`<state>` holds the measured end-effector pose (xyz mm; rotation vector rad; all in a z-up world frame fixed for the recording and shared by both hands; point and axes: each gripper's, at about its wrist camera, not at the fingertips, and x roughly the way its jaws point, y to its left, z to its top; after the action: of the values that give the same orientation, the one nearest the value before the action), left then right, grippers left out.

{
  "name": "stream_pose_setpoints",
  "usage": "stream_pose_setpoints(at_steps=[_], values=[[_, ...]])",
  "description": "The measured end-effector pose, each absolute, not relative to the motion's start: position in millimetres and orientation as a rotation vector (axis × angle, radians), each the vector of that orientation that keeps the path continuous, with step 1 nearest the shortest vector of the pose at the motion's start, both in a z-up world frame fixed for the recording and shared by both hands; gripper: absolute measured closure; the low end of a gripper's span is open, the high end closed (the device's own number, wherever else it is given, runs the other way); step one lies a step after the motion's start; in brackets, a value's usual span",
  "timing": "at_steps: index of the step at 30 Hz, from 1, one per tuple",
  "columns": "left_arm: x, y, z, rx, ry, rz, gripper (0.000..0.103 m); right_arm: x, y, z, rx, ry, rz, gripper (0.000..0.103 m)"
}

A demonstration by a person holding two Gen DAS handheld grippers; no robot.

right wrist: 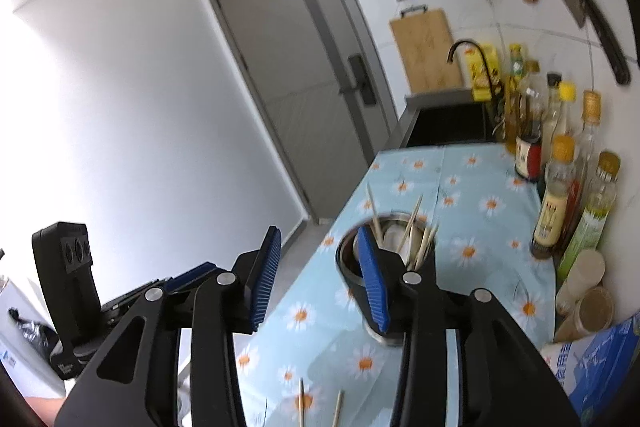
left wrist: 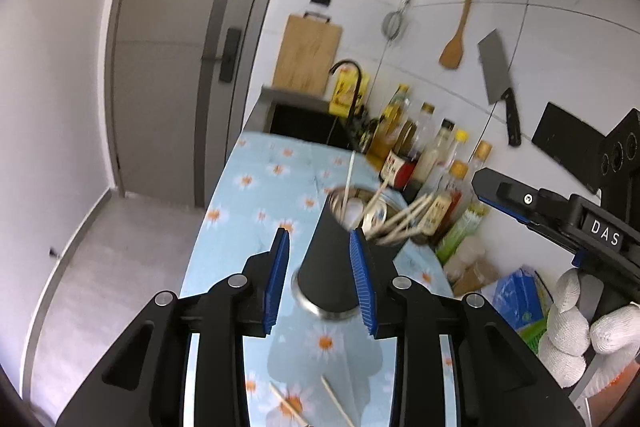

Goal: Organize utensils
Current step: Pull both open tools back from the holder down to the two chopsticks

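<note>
Left gripper (left wrist: 320, 269) low over the worktop (left wrist: 256, 187) with its daisy-printed pale blue cloth, jaws spread wide around the base of a tall black cylindrical utensil holder with a steel rim (left wrist: 334, 259); right blue pad just beside or touching the holder's wall, left pad clear of it, so no firm grip to be seen. Inside the holder, a bundle of pale wooden chopsticks (left wrist: 400, 223) leaning out toward the bottles, plus one thin stick standing nearly upright. Two more loose wooden chopsticks (left wrist: 312, 403) flat on the cloth, near the bottom edge between the left gripper's arms.

Right gripper (right wrist: 320, 279) higher and to the side, jaws wide and holding nothing; its right pad in front of the holder (right wrist: 384, 267) in its own view, contact impossible to tell. White-gloved hand (left wrist: 580, 331) wrapped on its handle.

Row of glass oil and sauce bottles with yellow caps (right wrist: 560, 195) along the white tiled wall at the worktop's far edge. Beyond the cloth, a dark sink with black curved tap (left wrist: 348, 83). On the wall, a wooden cutting board (left wrist: 310, 53), a wooden spatula (left wrist: 456, 43) and a steel cleaver with black handle (left wrist: 498, 79).
</note>
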<state>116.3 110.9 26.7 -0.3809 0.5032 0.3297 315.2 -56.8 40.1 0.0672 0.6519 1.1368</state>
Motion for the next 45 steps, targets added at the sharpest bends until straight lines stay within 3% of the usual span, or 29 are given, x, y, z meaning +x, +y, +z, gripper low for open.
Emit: stream_pose_setpoints(at_steps=[5, 15, 33, 45], values=[[97, 102, 3, -0.428, 0.551, 0.370, 0.071, 307, -53, 19, 0.001, 0.753, 1.166, 0.056], [73, 91, -57, -0.559, 0.713, 0.387, 0.065, 288, -38, -36, -0.169, 0.977, 1.182, 0.055], [44, 97, -118, -0.753, 0.857, 0.433, 0.065, 270, 14, -152, -0.469, 1.461, 1.032, 0.055], [42, 99, -131, -0.744, 0.894, 0.420, 0.065, 249, 41, -188, -0.694, 1.538, 0.893, 0.076]])
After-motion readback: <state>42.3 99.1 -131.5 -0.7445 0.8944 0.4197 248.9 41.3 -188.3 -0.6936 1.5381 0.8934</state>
